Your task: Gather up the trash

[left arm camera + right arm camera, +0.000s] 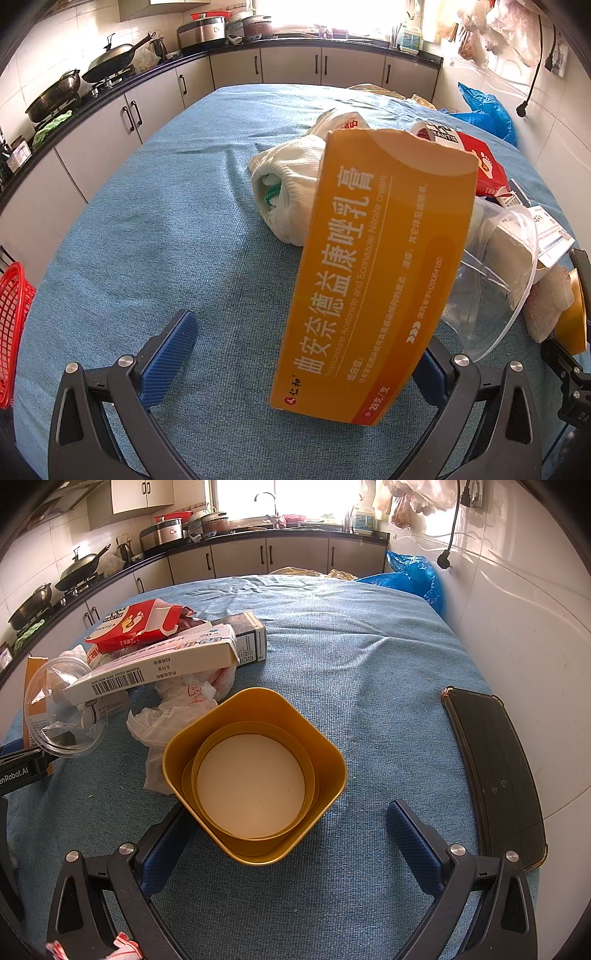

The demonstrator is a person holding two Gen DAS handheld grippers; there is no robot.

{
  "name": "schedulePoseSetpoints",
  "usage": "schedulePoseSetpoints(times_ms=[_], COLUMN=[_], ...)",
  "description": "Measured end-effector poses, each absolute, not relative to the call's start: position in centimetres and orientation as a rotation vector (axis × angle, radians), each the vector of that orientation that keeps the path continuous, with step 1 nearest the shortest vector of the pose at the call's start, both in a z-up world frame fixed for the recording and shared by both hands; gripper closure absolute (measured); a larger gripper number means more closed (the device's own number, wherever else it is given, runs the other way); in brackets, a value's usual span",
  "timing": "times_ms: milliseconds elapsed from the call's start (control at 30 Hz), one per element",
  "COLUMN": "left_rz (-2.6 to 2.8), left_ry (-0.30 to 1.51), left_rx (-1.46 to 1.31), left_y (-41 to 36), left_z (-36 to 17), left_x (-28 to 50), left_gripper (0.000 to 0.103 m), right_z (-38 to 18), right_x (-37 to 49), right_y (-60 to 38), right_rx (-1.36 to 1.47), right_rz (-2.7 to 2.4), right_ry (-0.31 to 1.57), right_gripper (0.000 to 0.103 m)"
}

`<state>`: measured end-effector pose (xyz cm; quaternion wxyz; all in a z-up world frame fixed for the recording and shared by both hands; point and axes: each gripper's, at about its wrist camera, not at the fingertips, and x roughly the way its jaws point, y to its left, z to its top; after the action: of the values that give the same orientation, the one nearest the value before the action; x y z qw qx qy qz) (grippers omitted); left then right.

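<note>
The left gripper (pixel 295 354) is spread wide; an orange medicine box (pixel 373 280) is seen leaning against its right finger. The right gripper (pixel 291 843) is likewise held apart, a gold tin (pixel 255 775) sitting between its fingers, touching the left one.

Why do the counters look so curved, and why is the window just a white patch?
Both views use fisheye lenses, so the counter bows and dark corners frame each picture. In the left wrist view the window is overexposed; likewise in the right wrist view, where the wall tiles catch glare.
</note>
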<state>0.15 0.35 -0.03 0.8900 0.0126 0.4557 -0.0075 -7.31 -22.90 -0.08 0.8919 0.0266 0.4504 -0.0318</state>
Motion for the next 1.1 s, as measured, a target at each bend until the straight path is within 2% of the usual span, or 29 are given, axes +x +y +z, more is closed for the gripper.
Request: schedulePoseSetpoints(times_ms=[400, 700, 1100], left_rz=[-0.105, -0.173, -0.081], left_ry=[1.007, 0.989, 0.761], left_rx=[0.076, 0.084, 0.045], left_y=[0.2, 1.4, 4.9], left_z=[0.2, 0.6, 5.7], left_x=[0.2, -4.3, -12.8], left_gripper=[0.000, 0.000, 0.000], right_z=[0.3, 0.3, 0.6], right_x=[-8.7, -13.5, -19.0], right_y=[-22.6, -21.3, -19.8], right_rx=[0.109, 0.120, 0.148], right_rz=[-0.118, -0.149, -0.172], right_ry=[1.032, 1.051, 1.048], right_gripper=[0.000, 0.000, 0.000])
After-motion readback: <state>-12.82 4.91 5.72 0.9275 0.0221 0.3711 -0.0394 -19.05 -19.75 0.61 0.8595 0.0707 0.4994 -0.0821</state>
